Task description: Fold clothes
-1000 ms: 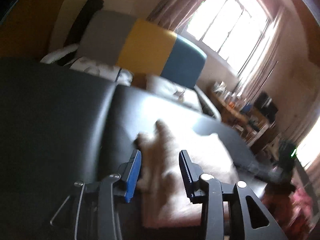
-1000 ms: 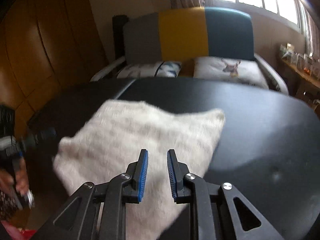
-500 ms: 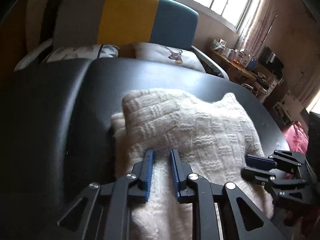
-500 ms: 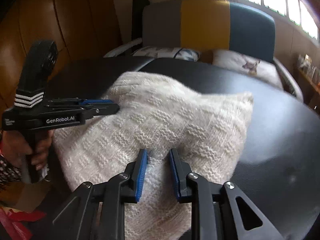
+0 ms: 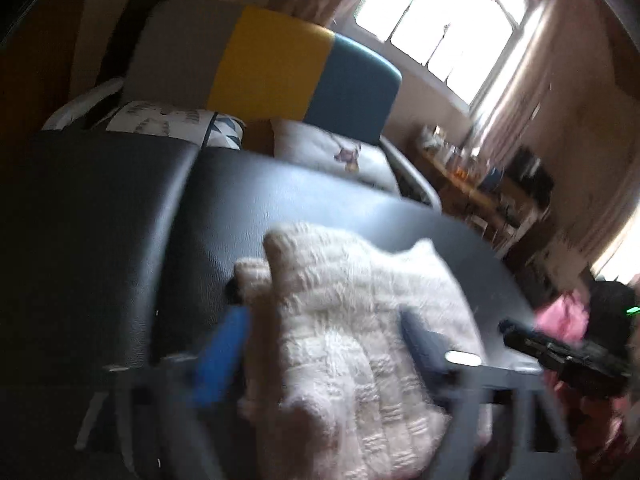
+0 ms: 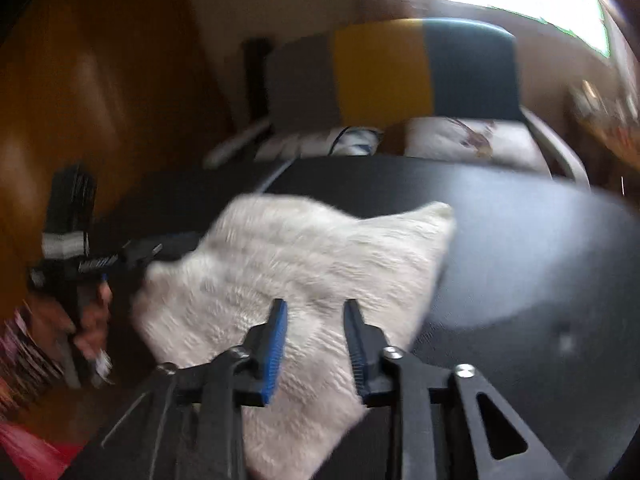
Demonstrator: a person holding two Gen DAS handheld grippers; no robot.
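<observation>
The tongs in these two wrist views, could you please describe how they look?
Both are black plastic tongs with bright blue ribbed pads on the fingers' inner faces and silver screw heads at the joints. The right tongs show triangular cut-outs in their arms. Seen from the right wrist, the left tongs carry a grey striped band on an upright black housing.

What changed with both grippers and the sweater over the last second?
Half a second ago both grippers sat nearly closed on the white knit sweater. Now the left gripper and right gripper are opening, letting go of the knit. The sweater stays folded on the black table.
</observation>
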